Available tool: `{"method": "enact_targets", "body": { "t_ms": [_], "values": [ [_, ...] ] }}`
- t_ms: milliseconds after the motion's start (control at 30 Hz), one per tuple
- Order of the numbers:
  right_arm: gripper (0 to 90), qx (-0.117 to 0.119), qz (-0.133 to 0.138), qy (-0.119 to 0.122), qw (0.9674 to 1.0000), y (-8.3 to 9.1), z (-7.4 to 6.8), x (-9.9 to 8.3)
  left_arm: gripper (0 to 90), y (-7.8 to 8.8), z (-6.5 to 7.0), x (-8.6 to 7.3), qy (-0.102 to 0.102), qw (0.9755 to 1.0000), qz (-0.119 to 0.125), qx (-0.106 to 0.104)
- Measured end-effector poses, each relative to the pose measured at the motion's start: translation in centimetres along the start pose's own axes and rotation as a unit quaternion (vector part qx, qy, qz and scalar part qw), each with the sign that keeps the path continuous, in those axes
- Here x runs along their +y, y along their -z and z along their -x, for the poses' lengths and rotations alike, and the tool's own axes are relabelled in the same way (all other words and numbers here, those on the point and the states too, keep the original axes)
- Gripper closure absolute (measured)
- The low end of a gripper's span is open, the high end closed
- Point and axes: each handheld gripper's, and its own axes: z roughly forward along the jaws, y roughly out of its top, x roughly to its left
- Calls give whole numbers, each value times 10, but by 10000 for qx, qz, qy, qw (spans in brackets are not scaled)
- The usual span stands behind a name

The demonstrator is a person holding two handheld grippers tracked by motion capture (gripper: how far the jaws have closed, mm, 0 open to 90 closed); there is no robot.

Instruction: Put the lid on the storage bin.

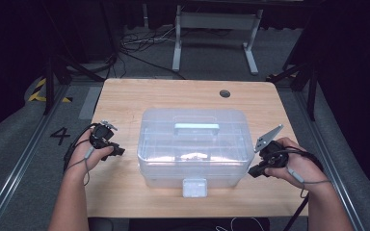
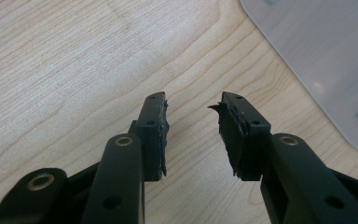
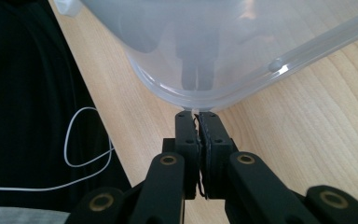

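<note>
On the wooden tabletop (image 1: 125, 96), dead centre, a clear plastic storage box (image 1: 192, 149) is seen with its lid down, its pale carry handle (image 1: 196, 127) lying flat on top and the white front latch (image 1: 194, 186) facing the person. From the high view the latch looks to be folded down against the front wall, so the box is judged to be closed for now; whether the latch is actually snapped home cannot be told.

The left claw (image 2: 191, 130) is held just beside the box's left end, jaws apart with bare wood between them and nothing gripped; a rounded corner of the box lid is caught at the upper right of the left gripper view. The right claw (image 3: 197, 116) is parked at the box's right end, jaws drawn together on nothing, their tips right at the rounded lower edge of the box; contact cannot be confirmed.

Something pale is glimpsed through the lid, too blurred to be named.

As for progress: very little can be counted as done. No grip has been taken on latch, handle or lid. Everything is judged to be left: the latch to be worked, the lid to be lifted, the contents to be dealt with.
</note>
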Motion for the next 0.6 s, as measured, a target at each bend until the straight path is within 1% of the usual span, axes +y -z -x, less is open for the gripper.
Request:
{"method": "enact_targets", "body": {
  "t_ms": [100, 167, 233, 367, 600],
  "values": [
    [873, 56, 24, 19, 10000, 1, -1, -1, 619, 0, 0, 0, 16, 10000, 6, 10],
    [873, 67, 36, 32, 10000, 2, -1, -1, 615, 1, 1, 0, -16, 10000, 21, 30],
    [872, 81, 97, 40, 9999, 5, 0, -2, 612, 1, 2, -1, -2, 10000, 20, 39],
    [870, 99, 278, 47, 9996, 14, -1, -3, 597, 3, 4, -3, -30, 10000, 53, 77],
    [870, 18, 614, 48, 9981, 32, 3, -7, 557, 9, 8, -10, -40, 9998, 155, 104]
  ]
}}
